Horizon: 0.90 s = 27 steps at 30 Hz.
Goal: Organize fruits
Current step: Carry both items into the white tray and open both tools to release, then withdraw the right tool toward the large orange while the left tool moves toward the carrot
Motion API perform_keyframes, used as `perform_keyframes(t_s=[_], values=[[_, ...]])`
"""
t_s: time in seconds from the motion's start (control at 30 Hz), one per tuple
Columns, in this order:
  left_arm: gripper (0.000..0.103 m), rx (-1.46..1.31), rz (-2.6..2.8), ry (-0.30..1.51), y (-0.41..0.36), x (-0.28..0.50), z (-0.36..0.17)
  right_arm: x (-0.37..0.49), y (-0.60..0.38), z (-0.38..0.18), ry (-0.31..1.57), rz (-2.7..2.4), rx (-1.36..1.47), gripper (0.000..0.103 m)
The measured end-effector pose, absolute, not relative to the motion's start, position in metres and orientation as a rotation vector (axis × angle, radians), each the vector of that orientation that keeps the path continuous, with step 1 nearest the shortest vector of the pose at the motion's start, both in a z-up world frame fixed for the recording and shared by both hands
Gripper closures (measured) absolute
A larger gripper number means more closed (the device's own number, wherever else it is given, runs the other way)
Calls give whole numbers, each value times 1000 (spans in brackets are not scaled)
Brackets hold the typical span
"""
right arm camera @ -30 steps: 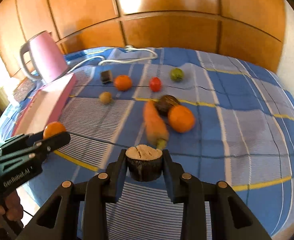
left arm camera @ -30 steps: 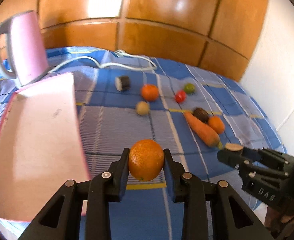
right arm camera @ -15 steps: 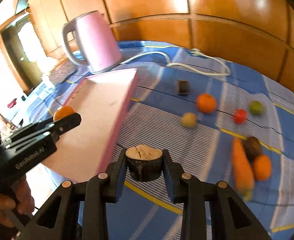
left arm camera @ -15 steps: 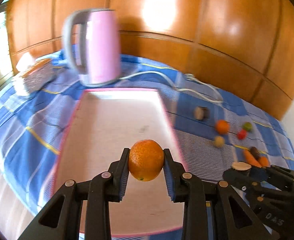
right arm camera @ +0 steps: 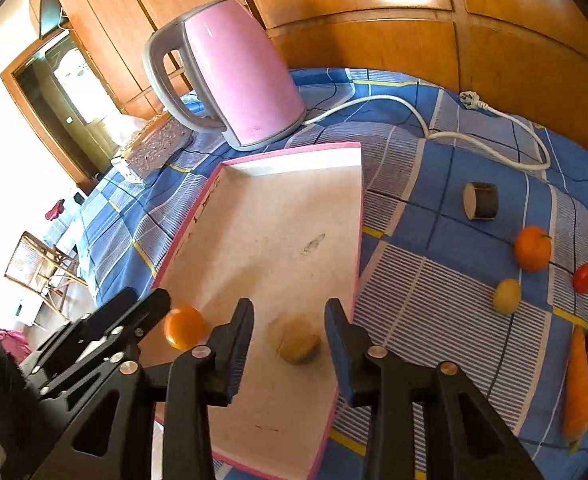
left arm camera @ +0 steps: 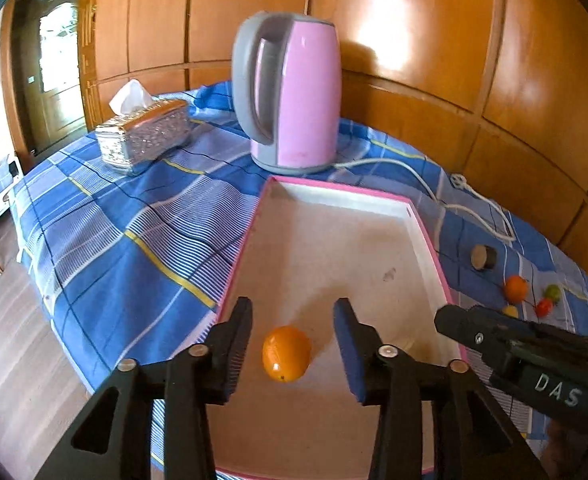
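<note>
left tongs (left arm camera: 292, 340): mine, jaws just parted, pads clear of the orange (left arm camera: 286, 354), which sits low between them in the pink tray (left arm camera: 429, 240).
orange: i judge it firm, light, round and prone to roll; best taken across its middle.
right tongs (right arm camera: 290, 336): jaws just parted, free of the brown stub (right arm camera: 294, 345), now in the tray's near end.
stub: looks stiff, flat-cut on one face; grip its curved sides.
left view only: tissue box (left arm camera: 144, 138) in full.
right view only: carrot (right arm camera: 577, 384) and fruits waiting on the desk (right arm camera: 433, 280) to the right.
</note>
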<state>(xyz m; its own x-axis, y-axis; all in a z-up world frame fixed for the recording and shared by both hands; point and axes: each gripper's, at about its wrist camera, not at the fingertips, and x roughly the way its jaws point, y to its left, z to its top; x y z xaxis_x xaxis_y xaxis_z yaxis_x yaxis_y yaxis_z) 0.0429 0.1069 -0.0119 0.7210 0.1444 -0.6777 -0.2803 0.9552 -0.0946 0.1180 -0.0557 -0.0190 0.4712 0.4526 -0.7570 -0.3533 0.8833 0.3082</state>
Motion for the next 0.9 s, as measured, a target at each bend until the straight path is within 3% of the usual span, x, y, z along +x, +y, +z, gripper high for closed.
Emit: perform_keyframes(t_s=[0.3,0.9], values=[[47,-186,270,633,104,30,11,101,-77,-18,942,424,128,58],[47,-57,112,588,34,16,25,53,-147,-12,839,195,99,58]])
